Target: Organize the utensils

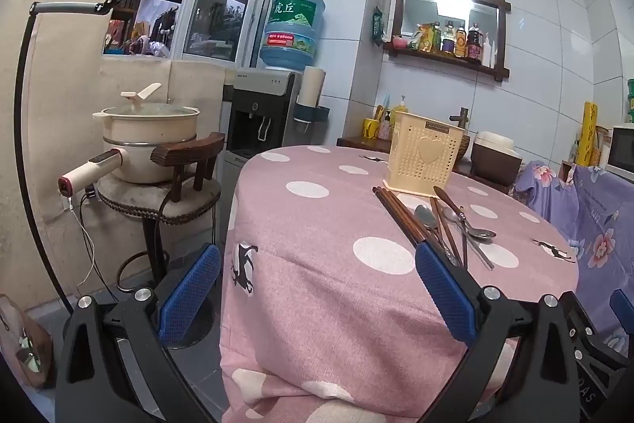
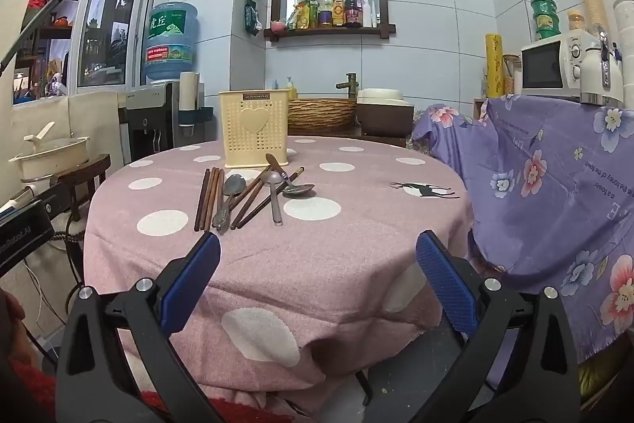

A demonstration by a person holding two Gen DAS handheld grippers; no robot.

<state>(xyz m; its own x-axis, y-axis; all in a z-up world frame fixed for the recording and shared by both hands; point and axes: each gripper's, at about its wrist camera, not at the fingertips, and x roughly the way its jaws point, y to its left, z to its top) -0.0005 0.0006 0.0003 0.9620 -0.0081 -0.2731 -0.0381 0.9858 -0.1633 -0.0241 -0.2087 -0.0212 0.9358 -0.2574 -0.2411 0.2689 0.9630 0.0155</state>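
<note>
Both grippers are hovering short of the round surface [image 2: 356, 224], which is draped in a pink cloth with white dots, and neither one is touching anything.

The left gripper [image 1: 317, 288] is standing with its blue fingers [image 1: 188, 294] spread as wide as they go, with nothing between them. In its view the right-hand finger is crossing in front of the near ends of the utensils, but it is sitting closer to the camera than they are, and I cannot tell that it is making contact.

The right gripper [image 2: 317, 272] is likewise holding its blue fingers [image 2: 447, 282] fully apart and empty, over the near part of the cloth, with the utensils lying well ahead of the fingertips.

The utensils are lying loose in a small heap near the middle of the surface. Brown chopsticks [image 2: 208, 197] are lying side by side at the left of the heap, a metal spoon [image 2: 230, 193] is resting just beside them, and more chopsticks and spoons [image 2: 297, 187] are crossing each other to the right.

Just behind the heap a cream perforated holder [image 2: 253, 127] with a heart on its front is standing upright. Whether it has anything inside is not visible.
</note>
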